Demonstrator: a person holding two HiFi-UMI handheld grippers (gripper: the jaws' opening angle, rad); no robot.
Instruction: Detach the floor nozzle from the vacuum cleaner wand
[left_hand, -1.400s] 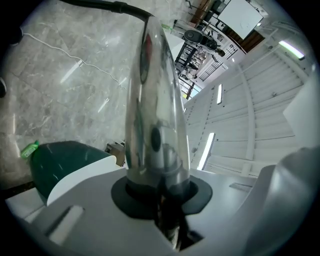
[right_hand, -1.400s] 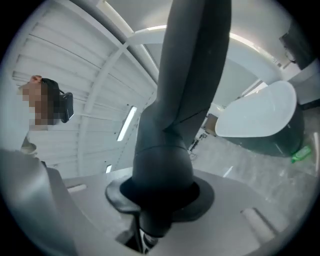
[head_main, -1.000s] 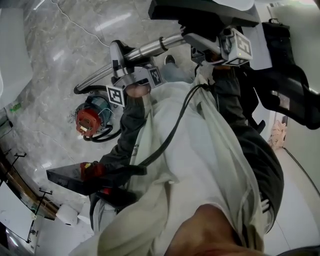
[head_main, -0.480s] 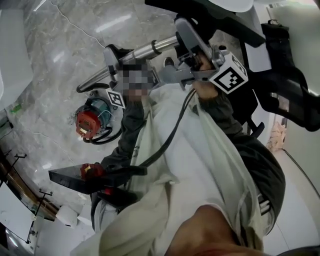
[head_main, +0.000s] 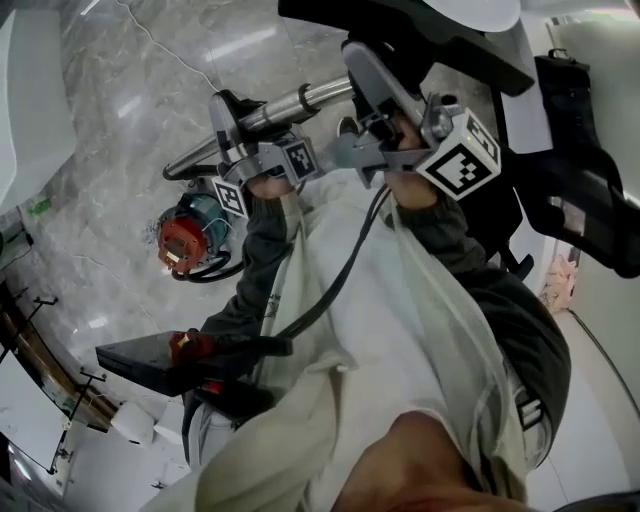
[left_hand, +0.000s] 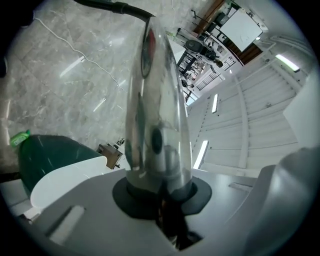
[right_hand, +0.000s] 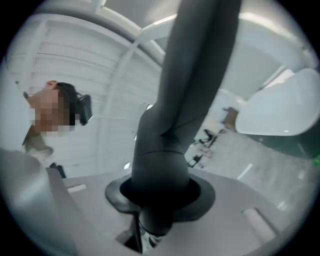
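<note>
Wand (head_main: 285, 103) lies along one line through both grips: left tongs (head_main: 232, 125) clamped on its tube, right tongs (head_main: 365, 85) clamped on nozzle (head_main: 420, 30) neck just beyond.

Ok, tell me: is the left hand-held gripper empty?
No, the left hand-held gripper is shut on the shiny metal wand.

Two grippers (head_main: 229, 118) (head_main: 362, 65), one wand (head_main: 290, 103), one nozzle (head_main: 320, 15), one canister (head_main: 185, 240).

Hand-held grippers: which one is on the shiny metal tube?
The left hand-held gripper: it clamps the shiny metal tube, while the right hand-held gripper clamps a dark grey tube.
</note>
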